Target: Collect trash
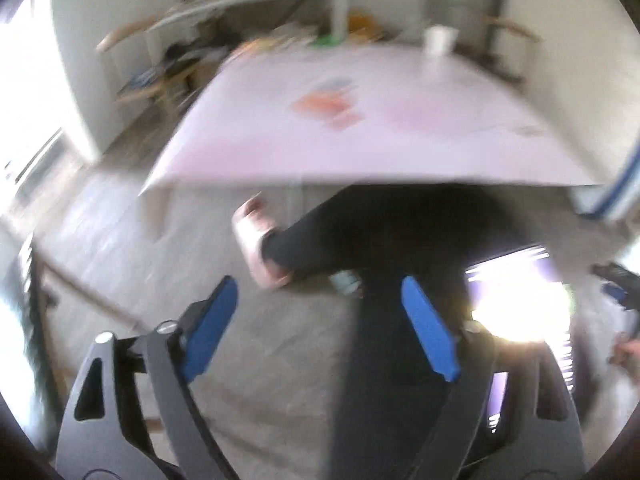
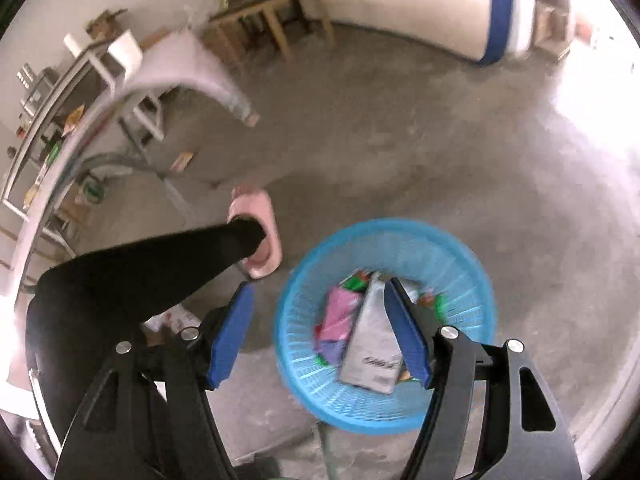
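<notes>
Lying in the blue basket [image 2: 460,264], trash [image 2: 372,340] sits below the empty right gripper [image 2: 320,332].

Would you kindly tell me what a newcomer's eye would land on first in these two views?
First, the round bright blue plastic mesh basket on the grey concrete floor, holding colourful wrappers and a silver foil pouch, beneath the open right claw. Then the white tabletop with blurred pink scraps, beyond the empty left claw.
</notes>
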Available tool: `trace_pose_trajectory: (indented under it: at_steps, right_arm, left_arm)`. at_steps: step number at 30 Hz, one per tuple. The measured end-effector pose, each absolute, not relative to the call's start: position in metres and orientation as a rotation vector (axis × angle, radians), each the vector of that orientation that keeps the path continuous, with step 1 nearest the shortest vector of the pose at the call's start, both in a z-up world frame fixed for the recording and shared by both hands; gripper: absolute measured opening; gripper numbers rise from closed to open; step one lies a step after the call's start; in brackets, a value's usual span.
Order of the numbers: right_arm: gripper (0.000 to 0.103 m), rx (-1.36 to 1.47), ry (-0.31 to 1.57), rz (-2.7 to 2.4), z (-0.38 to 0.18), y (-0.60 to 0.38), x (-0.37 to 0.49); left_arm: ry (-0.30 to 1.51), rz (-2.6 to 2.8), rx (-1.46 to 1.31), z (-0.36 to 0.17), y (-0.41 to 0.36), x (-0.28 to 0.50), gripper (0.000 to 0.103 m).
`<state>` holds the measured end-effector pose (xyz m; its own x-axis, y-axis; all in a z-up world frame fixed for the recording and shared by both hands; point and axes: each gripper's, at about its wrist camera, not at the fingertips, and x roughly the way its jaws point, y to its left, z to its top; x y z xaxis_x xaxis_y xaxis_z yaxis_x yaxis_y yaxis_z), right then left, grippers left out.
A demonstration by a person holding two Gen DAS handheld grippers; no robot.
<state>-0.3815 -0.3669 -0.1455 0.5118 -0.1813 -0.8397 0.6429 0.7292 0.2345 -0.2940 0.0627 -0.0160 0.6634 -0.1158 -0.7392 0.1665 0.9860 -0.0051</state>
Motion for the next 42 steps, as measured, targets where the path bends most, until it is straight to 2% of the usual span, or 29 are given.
trace_pose_trajectory:
  at_steps: [5, 7, 10, 13, 16, 19, 24, 31, 33, 35, 42]
  right_arm:
    - [0.092, 0.51, 0.782, -0.624, -0.115, -0.375, -0.423]
    - [0.096, 0.452, 0.725, -0.69, -0.099, -0.375, -0.441]
    - [0.097, 0.384, 0.647, -0.779, -0.081, -0.375, -0.465]
    - [0.097, 0.279, 0.613, -0.924, -0.07, -0.373, -0.485]
    - [0.097, 0.27, 0.58, -0.995, -0.067, -0.372, -0.506]
    - [0.097, 0.384, 0.637, -1.051, -0.073, -0.379, -0.52]
    - [0.097, 0.53, 0.931, -1.27, -0.098, -0.394, -0.52]
    - [0.097, 0.382, 0.907, -1.252, -0.099, -0.355, -0.493]
    - [0.097, 0.327, 0.878, -1.405, -0.096, -0.353, -0.493]
    - [0.097, 0.379, 0.836, -1.42, -0.091, -0.357, -0.5]
    - [0.097, 0.506, 0.984, -1.407, -0.118, -0.374, -0.507]
  left_arm:
    - [0.747, -0.423, 0.198, 0.01, -0.062, -0.304, 0.094]
    - [0.706, -0.485, 0.246, 0.011, -0.103, -0.309, 0.094]
    - [0.67, -0.602, 0.339, 0.004, -0.177, -0.317, 0.094]
    - [0.683, -0.605, 0.389, -0.016, -0.218, -0.323, 0.094]
    - [0.759, -0.648, 0.388, -0.042, -0.231, -0.328, 0.094]
    - [0.816, -0.671, 0.384, -0.054, -0.246, -0.328, 0.094]
    - [0.905, -0.688, 0.386, -0.081, -0.252, -0.317, 0.094]
    - [0.931, -0.733, 0.399, -0.09, -0.256, -0.329, 0.094]
    - [0.936, -0.728, 0.41, -0.093, -0.256, -0.329, 0.094]
    - [0.959, -0.722, 0.417, -0.095, -0.256, -0.327, 0.094]
    - [0.995, -0.723, 0.429, -0.102, -0.259, -0.324, 0.094]
